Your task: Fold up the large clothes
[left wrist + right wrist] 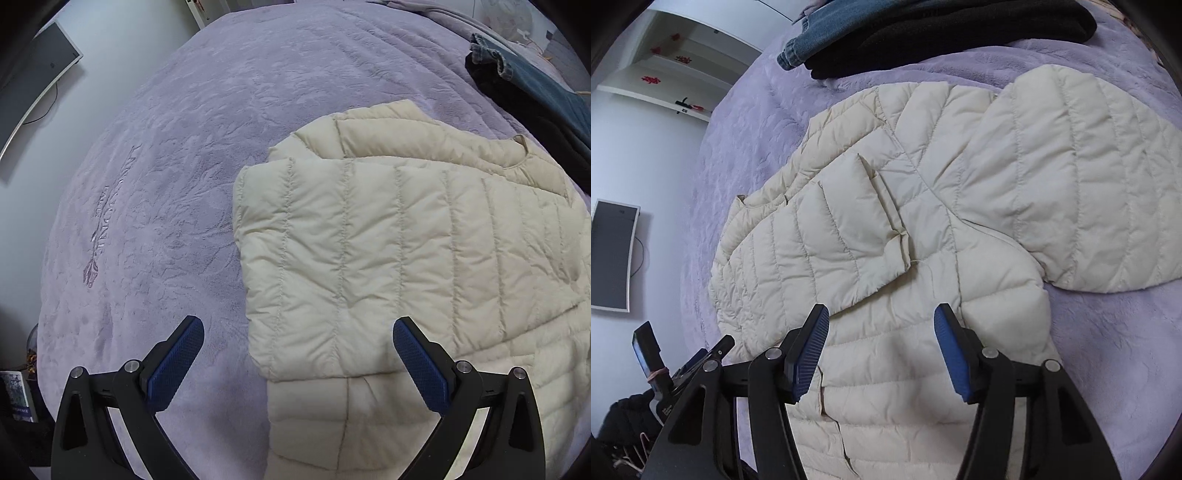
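The cream quilted jacket (388, 240) lies partly folded on the lilac bedspread (166, 184), a broad bare stretch beyond its folded left edge, dark clothes (942, 33) piled past its far edge, while the left gripper (297, 354) and right gripper (881, 347) hang above its near edge, jaws apart, gripping nothing.

My two handheld grippers, black frames with blue pads

I see the left gripper (298, 354) and right gripper (882, 347) alike: curved black arms, round silver screws at the pivots, and ribbed blue pads (809, 354) lining each finger.
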`<state>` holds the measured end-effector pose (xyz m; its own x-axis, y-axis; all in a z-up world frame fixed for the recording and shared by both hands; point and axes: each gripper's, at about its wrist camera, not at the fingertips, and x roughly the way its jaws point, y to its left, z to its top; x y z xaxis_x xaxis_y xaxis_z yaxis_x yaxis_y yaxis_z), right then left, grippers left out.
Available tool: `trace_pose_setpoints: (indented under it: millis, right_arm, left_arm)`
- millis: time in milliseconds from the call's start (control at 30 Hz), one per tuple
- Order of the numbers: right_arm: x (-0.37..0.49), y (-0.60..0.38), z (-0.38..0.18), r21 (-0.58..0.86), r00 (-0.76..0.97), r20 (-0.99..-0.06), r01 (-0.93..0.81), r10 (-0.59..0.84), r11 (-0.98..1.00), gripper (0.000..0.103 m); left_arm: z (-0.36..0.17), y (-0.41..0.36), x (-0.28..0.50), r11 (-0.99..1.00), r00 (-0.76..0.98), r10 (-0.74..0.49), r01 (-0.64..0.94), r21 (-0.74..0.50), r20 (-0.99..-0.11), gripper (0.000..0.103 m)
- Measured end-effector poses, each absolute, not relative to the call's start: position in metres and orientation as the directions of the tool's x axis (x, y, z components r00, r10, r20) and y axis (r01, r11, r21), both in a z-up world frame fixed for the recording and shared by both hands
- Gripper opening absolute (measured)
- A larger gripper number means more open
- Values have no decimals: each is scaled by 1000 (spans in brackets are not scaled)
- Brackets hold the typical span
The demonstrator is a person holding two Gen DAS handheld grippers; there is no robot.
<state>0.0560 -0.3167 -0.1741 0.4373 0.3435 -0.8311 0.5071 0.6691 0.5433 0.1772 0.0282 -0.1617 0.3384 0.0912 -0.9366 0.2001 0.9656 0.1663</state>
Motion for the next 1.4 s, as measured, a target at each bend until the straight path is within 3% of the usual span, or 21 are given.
trace_pose_setpoints:
  millis: [133,400,500,733,933,1400]
  right_arm:
    - [30,-330,-168,569,460,-815,526,352,632,78]
    - [-34,-373,-170,585,501,-807,606,313,539,86]
    - [-54,-391,-174,586,519,-805,625,287,516,103]
    - [-92,-436,-198,559,507,-828,718,238,416,103]
    - [-120,-488,-224,605,564,-796,756,220,250,103]
    - [-135,-581,-272,794,800,-593,600,87,-103,102]
  left_arm:
    - [-148,9,157,965,316,33,238,113,-948,103]
    - [-138,-50,107,941,244,-79,339,9,-966,103]
    - [-139,-75,92,926,222,-104,378,-13,-970,103]
    - [-147,-134,68,890,196,-134,455,-31,-971,103]
    - [-152,-173,58,872,196,-138,489,-25,-971,103]
    - [-171,-201,57,882,212,-129,471,-14,-969,103]
